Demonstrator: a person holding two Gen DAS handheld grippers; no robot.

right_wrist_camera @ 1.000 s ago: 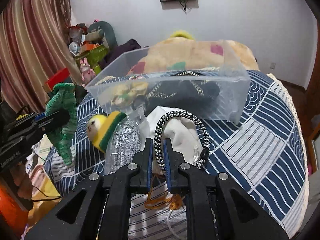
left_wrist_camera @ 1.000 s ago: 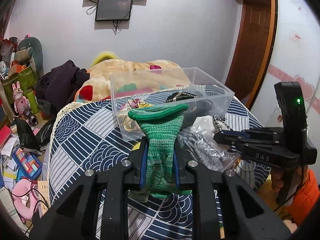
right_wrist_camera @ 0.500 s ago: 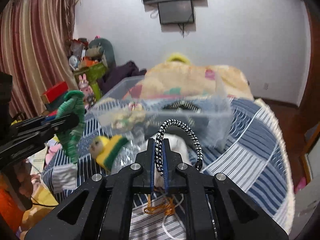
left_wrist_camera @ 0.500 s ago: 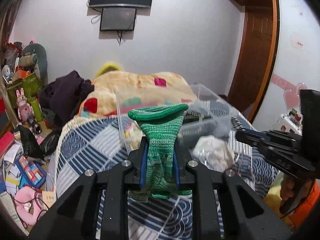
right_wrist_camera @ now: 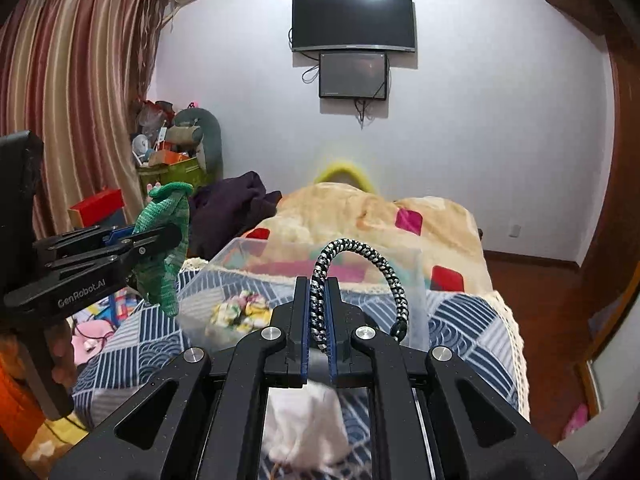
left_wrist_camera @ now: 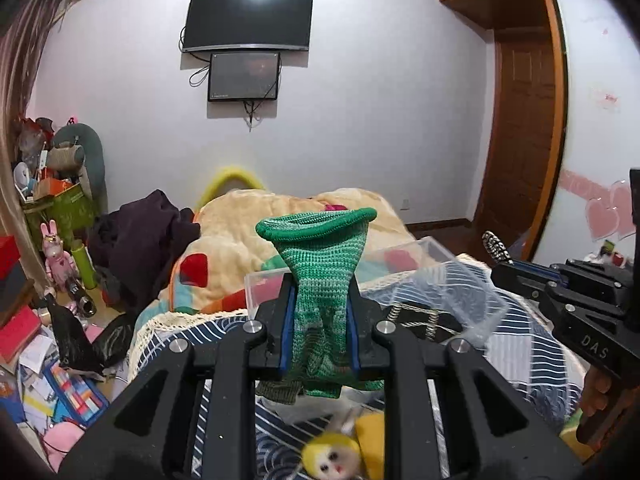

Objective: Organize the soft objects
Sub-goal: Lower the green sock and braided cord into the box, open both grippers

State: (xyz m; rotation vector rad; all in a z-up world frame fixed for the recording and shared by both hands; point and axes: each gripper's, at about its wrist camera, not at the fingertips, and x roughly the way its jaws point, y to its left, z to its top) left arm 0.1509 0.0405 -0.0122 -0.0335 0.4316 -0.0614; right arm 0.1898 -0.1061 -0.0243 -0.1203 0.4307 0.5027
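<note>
Left gripper (left_wrist_camera: 320,312): my jaws clenched on a green knitted piece (left_wrist_camera: 324,280), possibly a sock or glove. Its rolled open cuff stands above the pads; the lower end hangs out beneath them. Seen from the right wrist view, the same piece (right_wrist_camera: 166,240) dangles from the left gripper (right_wrist_camera: 160,240), off the bed's left side.

Right gripper (right_wrist_camera: 319,312): my jaws clamped tight on a black-and-white braided cord (right_wrist_camera: 360,264). It arches up from the pads in a loop and drops down on the right. A white soft bundle (right_wrist_camera: 308,420) hangs or lies below the jaws, blurred; cannot tell if attached.

Clear plastic bin (right_wrist_camera: 416,280) sits on the bed's blue patterned cover (right_wrist_camera: 472,320), ahead of both grippers. A floral bundle (right_wrist_camera: 240,312) lies inside it.

A yellow-haired plush (left_wrist_camera: 332,456) lies on the cover beneath the left gripper, blurred.
</note>
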